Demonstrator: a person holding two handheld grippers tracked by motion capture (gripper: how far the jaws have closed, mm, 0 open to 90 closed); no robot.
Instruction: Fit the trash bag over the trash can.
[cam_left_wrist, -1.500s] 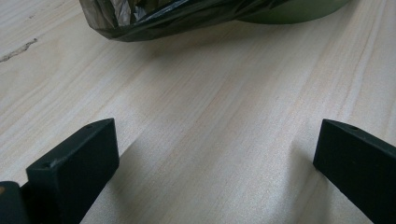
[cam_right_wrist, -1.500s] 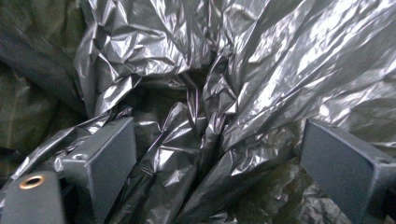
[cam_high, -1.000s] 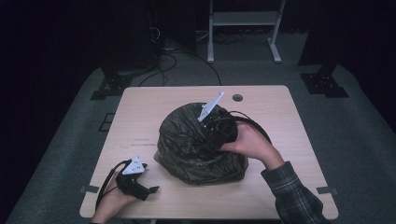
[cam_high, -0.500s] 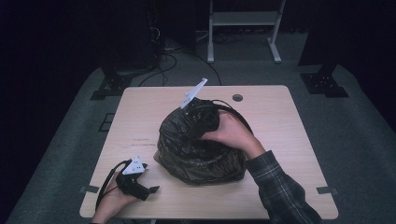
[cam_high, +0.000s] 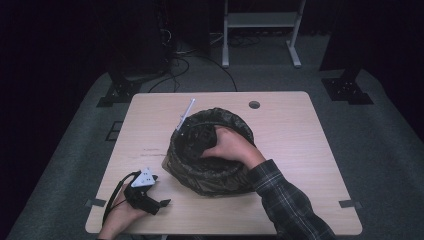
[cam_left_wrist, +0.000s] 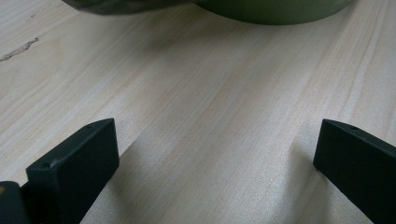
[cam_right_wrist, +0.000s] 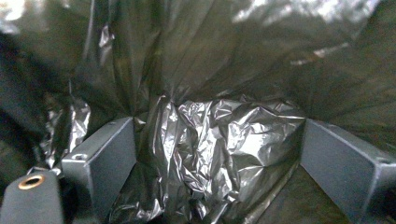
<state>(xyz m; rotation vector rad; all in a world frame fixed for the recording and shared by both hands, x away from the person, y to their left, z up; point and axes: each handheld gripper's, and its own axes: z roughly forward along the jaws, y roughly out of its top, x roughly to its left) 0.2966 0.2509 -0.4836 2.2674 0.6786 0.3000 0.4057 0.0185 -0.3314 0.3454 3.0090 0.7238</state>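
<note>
Looking down from the high view, a round bin (cam_high: 210, 172) stands near the middle of the wooden worktop (cam_high: 300, 150), lined with a black plastic bag (cam_high: 235, 120) whose edge is folded over the rim. The person's right hand (cam_high: 230, 147) reaches down inside the bin, carrying the right gripper (cam_high: 197, 137) with it; its grey plate pokes up past the far-left rim. The left gripper (cam_high: 145, 196) rests on the worktop at the near-left corner, well apart from the bin's opening, held in the left hand (cam_high: 117, 220).

In the left gripper view, the fingers (cam_left_wrist: 74, 163) stand wide apart over bare wood, holding nothing, with the bin's greenish base (cam_left_wrist: 275, 9) at the top of the frame.

In the right gripper view, the fingers (cam_right_wrist: 105, 154) are spread on either side of a crumpled bulge of the bag's film (cam_right_wrist: 219, 140), not closed on it.

The film looks thin, light, soft and slippery, and it could tear if pinched hard or dragged. A gathered fold such as that bulge seems the best place to grip, rather than a taut flat stretch.
</note>
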